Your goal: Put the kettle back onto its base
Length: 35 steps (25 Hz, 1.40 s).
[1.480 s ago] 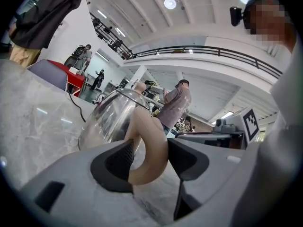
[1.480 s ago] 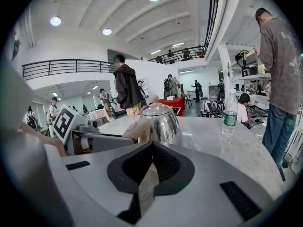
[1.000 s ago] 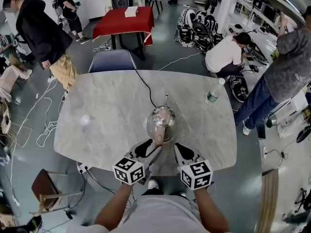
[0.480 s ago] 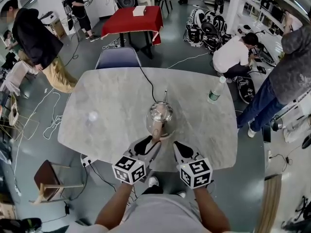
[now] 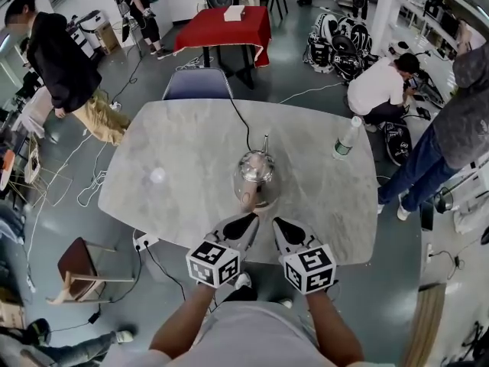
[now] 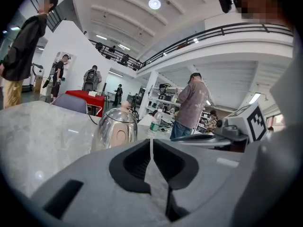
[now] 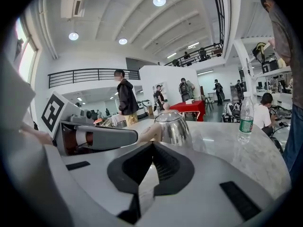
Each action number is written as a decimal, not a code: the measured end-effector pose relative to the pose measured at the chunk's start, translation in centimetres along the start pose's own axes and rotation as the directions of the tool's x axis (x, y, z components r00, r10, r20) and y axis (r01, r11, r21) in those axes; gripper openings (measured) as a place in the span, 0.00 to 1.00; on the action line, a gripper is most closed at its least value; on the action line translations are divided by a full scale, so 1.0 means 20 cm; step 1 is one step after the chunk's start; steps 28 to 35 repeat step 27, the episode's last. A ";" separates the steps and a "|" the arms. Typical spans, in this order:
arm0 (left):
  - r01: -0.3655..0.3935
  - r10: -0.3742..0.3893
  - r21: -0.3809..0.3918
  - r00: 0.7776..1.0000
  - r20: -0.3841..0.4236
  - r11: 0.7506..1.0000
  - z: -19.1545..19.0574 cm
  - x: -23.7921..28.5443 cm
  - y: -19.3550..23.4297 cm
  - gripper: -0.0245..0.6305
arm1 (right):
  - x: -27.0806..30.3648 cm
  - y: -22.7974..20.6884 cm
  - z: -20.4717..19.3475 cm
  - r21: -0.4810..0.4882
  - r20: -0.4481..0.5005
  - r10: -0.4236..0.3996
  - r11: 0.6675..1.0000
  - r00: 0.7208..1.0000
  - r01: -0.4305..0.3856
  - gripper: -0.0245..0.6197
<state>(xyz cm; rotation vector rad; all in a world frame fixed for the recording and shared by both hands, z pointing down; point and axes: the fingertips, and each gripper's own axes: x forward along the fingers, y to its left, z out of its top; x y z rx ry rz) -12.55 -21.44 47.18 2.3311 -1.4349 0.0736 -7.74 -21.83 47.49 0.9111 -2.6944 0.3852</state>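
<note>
Our left gripper is closing. Its jaws are drawn almost together, with only a thin slit between the tips and nothing caught in it. Our right gripper has its jaws brought together too, and it is empty. Both point away from us over the near edge of the marble table, side by side, with their marker cubes toward our body.

The kettle stands upright near the middle of the table, just ahead of the left gripper's tips. Its pale handle points back at us and ends close to those tips, but neither gripper holds it. A black cord runs from the kettle's far side to the far edge of the table. We cannot tell whether the base sits under the kettle.

A water bottle stands upright toward the table's far right corner, well apart from the kettle. Beyond the table are a blue chair and a red table, and people stand or crouch around the room. Nothing lies between the grippers and the kettle.
</note>
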 end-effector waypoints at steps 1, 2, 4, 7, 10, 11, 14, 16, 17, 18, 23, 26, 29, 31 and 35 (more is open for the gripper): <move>0.000 0.000 0.004 1.000 -0.011 1.000 -0.01 0.01 -0.02 0.06 | -0.01 0.00 0.00 -0.005 0.003 0.006 1.000 1.000 -0.006 0.04; 0.003 -0.002 0.010 1.000 -0.021 1.000 -0.02 0.01 -0.03 0.05 | -0.01 0.01 0.01 -0.010 0.007 0.012 1.000 1.000 -0.012 0.04; 0.012 -0.011 0.027 0.999 -0.033 1.000 -0.03 0.02 -0.06 0.05 | -0.02 0.01 0.02 -0.018 0.015 0.022 1.000 1.000 -0.022 0.04; 0.017 -0.016 0.044 0.999 -0.038 0.999 -0.03 0.02 -0.10 0.05 | -0.04 0.01 0.03 -0.020 0.024 0.034 0.999 0.999 -0.033 0.04; 0.018 -0.016 0.053 0.999 -0.038 0.998 -0.04 0.01 -0.12 0.05 | -0.05 0.03 0.03 -0.023 0.030 0.045 0.999 0.999 -0.044 0.04; 0.018 -0.016 0.055 0.999 -0.039 0.998 -0.04 0.01 -0.12 0.05 | -0.06 0.04 0.03 -0.026 0.033 0.047 0.999 0.998 -0.046 0.04; 0.015 -0.013 0.054 0.999 -0.039 0.998 -0.05 0.00 -0.12 0.05 | -0.07 0.04 0.03 -0.028 0.033 0.048 0.999 0.998 -0.047 0.04; 0.014 -0.012 0.053 0.999 -0.040 0.998 -0.04 0.01 -0.12 0.05 | -0.07 0.04 0.03 -0.025 0.034 0.046 0.999 0.998 -0.045 0.04; 0.014 -0.012 0.053 0.999 -0.040 0.998 -0.04 0.01 -0.12 0.05 | -0.07 0.03 0.03 -0.023 0.034 0.044 0.999 0.998 -0.044 0.04; 0.014 -0.012 0.053 0.999 -0.040 0.999 -0.04 0.01 -0.12 0.05 | -0.07 0.03 0.03 -0.022 0.033 0.043 0.999 0.999 -0.042 0.04; 0.017 -0.014 0.066 0.999 -0.048 0.998 -0.05 -0.01 -0.11 0.05 | -0.07 0.05 0.04 -0.024 0.032 0.033 0.999 0.999 -0.033 0.04; 0.020 -0.017 0.066 0.999 -0.048 0.998 -0.06 -0.03 -0.11 0.05 | -0.07 0.06 0.04 -0.027 0.031 0.028 0.999 0.999 -0.027 0.04; 0.020 -0.017 0.066 0.999 -0.047 0.998 -0.06 -0.03 -0.11 0.05 | -0.08 0.06 0.04 -0.027 0.031 0.027 0.999 0.999 -0.026 0.04; 0.020 -0.017 0.066 0.999 -0.047 0.998 -0.06 -0.03 -0.11 0.05 | -0.08 0.06 0.04 -0.027 0.031 0.027 0.999 0.999 -0.026 0.04; 0.020 -0.017 0.066 0.999 -0.047 0.998 -0.06 -0.03 -0.11 0.05 | -0.08 0.06 0.04 -0.027 0.031 0.027 0.999 0.999 -0.026 0.04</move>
